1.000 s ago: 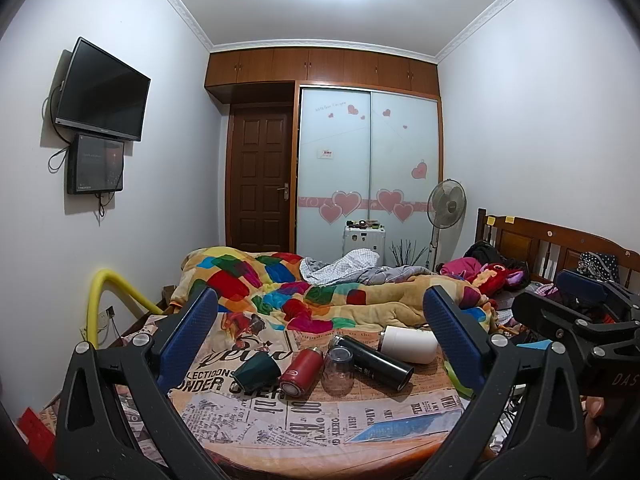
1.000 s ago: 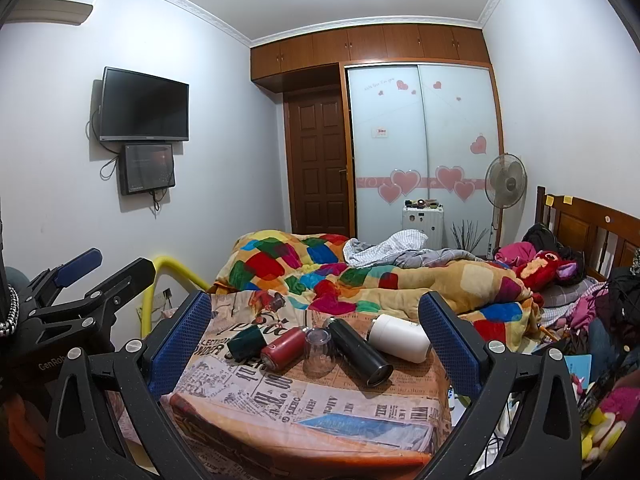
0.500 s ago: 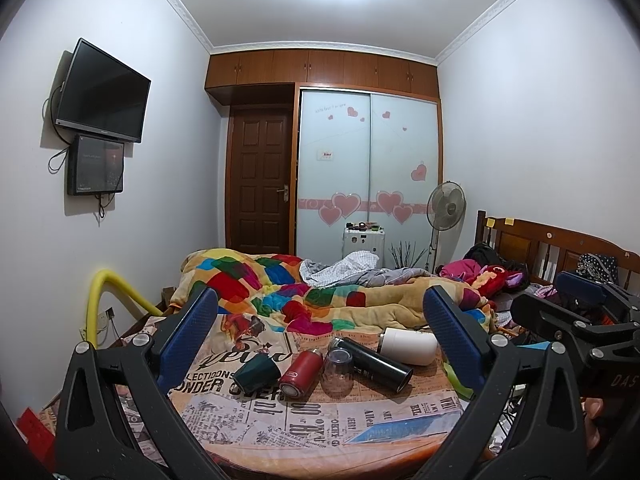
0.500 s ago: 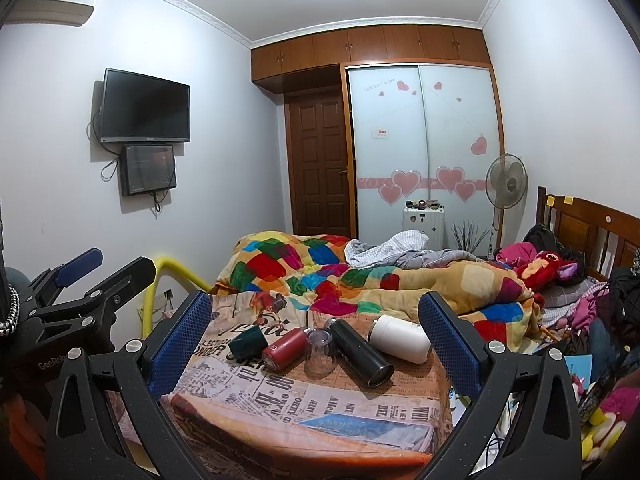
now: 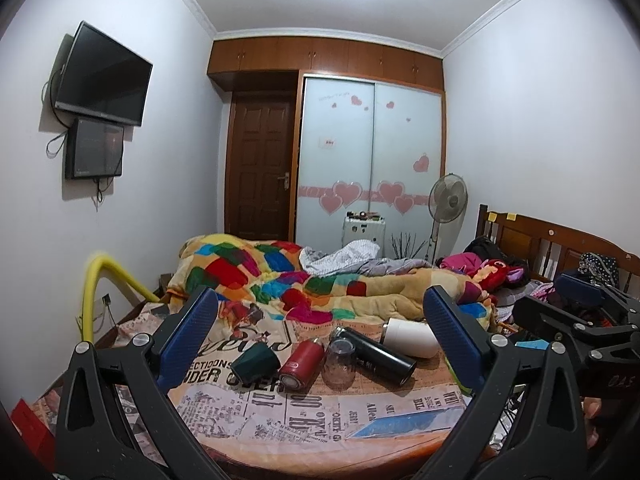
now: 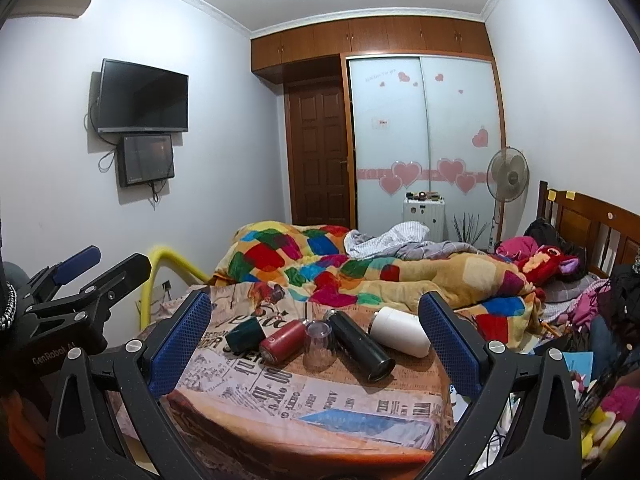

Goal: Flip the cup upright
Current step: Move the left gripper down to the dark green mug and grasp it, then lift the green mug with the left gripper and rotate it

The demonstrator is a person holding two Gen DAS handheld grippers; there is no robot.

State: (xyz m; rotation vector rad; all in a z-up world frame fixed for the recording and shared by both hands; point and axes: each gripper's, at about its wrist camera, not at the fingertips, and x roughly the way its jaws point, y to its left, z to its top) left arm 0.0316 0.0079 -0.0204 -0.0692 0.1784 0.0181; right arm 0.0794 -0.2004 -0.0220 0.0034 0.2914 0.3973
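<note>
Several cups lie on a newspaper-print cloth on the bed: a dark green cup on its side, a red flask, a clear glass standing mouth down, a black flask and a white flask. They also show in the right wrist view: green cup, red flask, glass, black flask, white flask. My left gripper and right gripper are open, empty and well short of the cups.
A colourful quilt is heaped behind the cups. A yellow rail stands left of the bed. A wooden headboard and piled clothes are at the right. Each gripper shows in the other's view at the frame edge.
Both views have shifted only slightly; the cups lie where they were and both grippers stay open.
</note>
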